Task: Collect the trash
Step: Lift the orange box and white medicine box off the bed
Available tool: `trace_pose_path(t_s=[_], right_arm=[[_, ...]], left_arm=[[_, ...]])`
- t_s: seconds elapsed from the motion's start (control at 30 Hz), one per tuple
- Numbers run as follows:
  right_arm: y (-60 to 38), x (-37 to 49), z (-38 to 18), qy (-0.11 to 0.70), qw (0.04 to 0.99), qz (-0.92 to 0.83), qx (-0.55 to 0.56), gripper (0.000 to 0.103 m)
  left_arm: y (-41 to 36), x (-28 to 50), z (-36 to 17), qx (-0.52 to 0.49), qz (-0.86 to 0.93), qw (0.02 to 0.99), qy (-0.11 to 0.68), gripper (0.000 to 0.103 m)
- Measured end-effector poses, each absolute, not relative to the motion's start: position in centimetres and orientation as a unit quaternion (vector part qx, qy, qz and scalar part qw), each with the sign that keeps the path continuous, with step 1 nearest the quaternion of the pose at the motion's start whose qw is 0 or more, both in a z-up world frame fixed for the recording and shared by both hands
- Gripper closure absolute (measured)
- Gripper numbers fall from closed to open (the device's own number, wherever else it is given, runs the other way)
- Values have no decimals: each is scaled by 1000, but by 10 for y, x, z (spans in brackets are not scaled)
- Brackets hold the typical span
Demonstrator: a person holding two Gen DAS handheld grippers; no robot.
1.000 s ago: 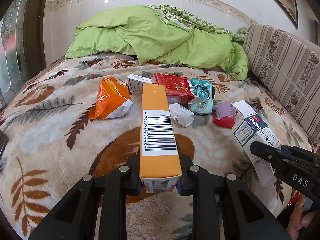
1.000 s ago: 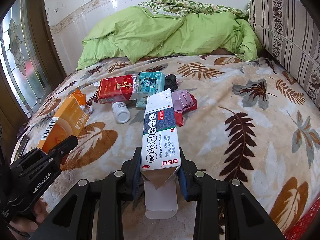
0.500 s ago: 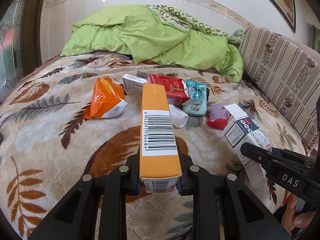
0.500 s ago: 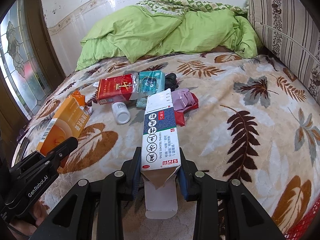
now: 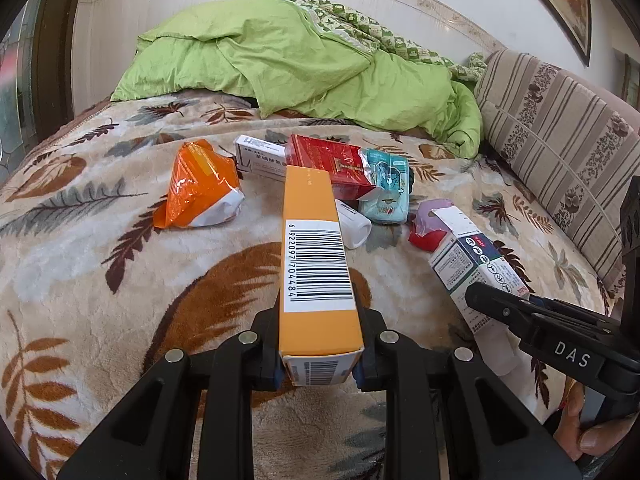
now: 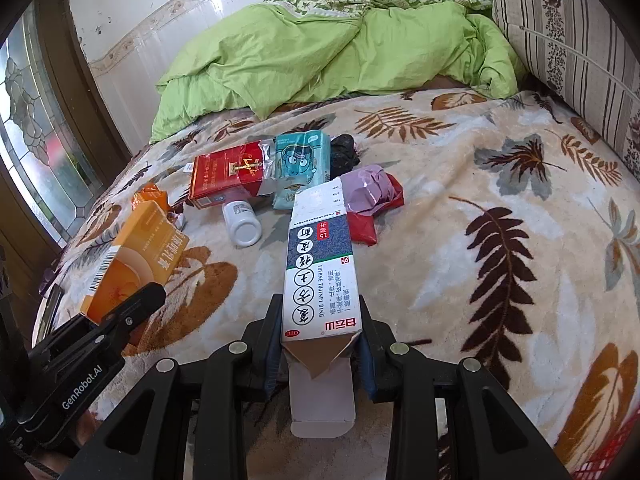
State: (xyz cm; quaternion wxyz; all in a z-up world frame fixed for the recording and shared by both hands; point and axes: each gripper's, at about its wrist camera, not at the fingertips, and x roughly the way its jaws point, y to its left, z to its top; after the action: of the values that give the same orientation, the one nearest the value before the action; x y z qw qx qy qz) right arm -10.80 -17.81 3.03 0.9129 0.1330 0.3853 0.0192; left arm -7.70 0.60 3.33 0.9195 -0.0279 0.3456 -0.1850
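Observation:
My left gripper [image 5: 320,340] is shut on a long orange box [image 5: 314,256] with a barcode label, held above the bed. My right gripper [image 6: 320,340] is shut on a white and blue medicine box [image 6: 320,264] whose near flap hangs open. Each gripper shows in the other's view: the right one [image 5: 496,304] at lower right, the left one [image 6: 132,308] at lower left. More trash lies on the blanket ahead: an orange foil bag [image 5: 198,190], a red carton [image 5: 330,164], a teal packet [image 5: 386,188], a white bottle [image 5: 354,226], a white box [image 5: 258,156] and crumpled purple and red wrappers [image 5: 430,224].
A leaf-patterned blanket [image 5: 100,264] covers the bed. A green duvet [image 5: 300,64] is heaped at the far end by the wall. A striped bolster [image 5: 560,140] runs along the right side. A stained-glass window [image 6: 36,152] stands at the left. Red mesh [image 6: 608,456] shows at lower right.
Both views have tilted slightly, so the trash pile sits a little lower and closer in frame. Both grips are unchanged.

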Motion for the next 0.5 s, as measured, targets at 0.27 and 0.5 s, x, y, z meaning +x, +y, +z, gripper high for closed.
trace_pose_path(t_s=[0.27,0.5], right_arm=[[-178,-107,30,383,913,21,139,69],[-181,-125,47,366,921,19,136,69]], left_arm=[[4,-77,32,-20,-178,921,345,80],[2,-89,37,-10,-178,922,344,80]])
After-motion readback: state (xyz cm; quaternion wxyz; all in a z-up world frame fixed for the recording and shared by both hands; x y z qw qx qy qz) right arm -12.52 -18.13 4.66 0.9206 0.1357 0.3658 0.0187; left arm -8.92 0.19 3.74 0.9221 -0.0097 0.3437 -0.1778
